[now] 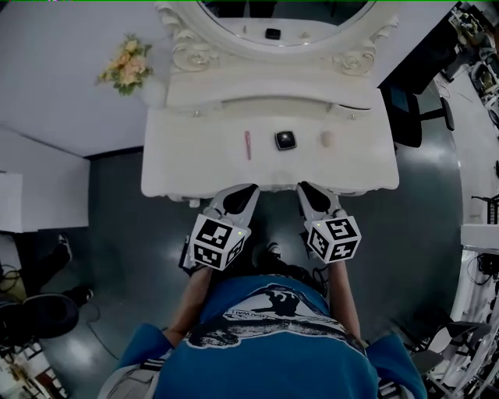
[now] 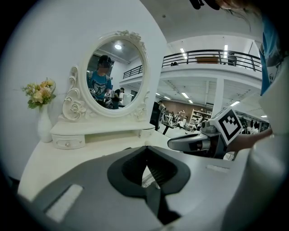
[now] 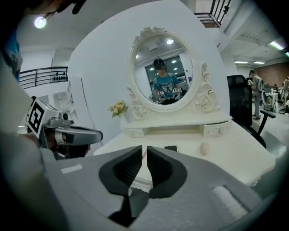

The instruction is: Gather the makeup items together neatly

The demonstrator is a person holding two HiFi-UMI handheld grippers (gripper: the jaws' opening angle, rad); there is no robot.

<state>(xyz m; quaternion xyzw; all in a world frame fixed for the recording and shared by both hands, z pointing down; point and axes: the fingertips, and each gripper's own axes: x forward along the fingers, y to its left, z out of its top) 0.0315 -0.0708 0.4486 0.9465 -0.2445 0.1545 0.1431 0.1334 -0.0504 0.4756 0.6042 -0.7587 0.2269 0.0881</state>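
Three makeup items lie in a row on the white dressing table (image 1: pixel 195 167): a thin pink stick (image 1: pixel 247 145), a black square compact (image 1: pixel 286 140) and a beige egg-shaped sponge (image 1: pixel 327 139). The compact (image 3: pixel 170 148) and the sponge (image 3: pixel 205 148) also show in the right gripper view. Both grippers hover side by side at the table's front edge, short of the items. My left gripper (image 1: pixel 248 189) (image 2: pixel 146 146) has its tips together and holds nothing. My right gripper (image 1: pixel 306 188) (image 3: pixel 144 146) shows only a thin slit between its tips, with nothing in it.
An oval mirror (image 1: pixel 284 19) with a low drawer shelf (image 1: pixel 273 90) stands at the table's back. A vase of flowers (image 1: pixel 127 66) sits at the back left. A black office chair (image 1: pixel 405 117) stands to the right of the table. Dark floor lies below me.
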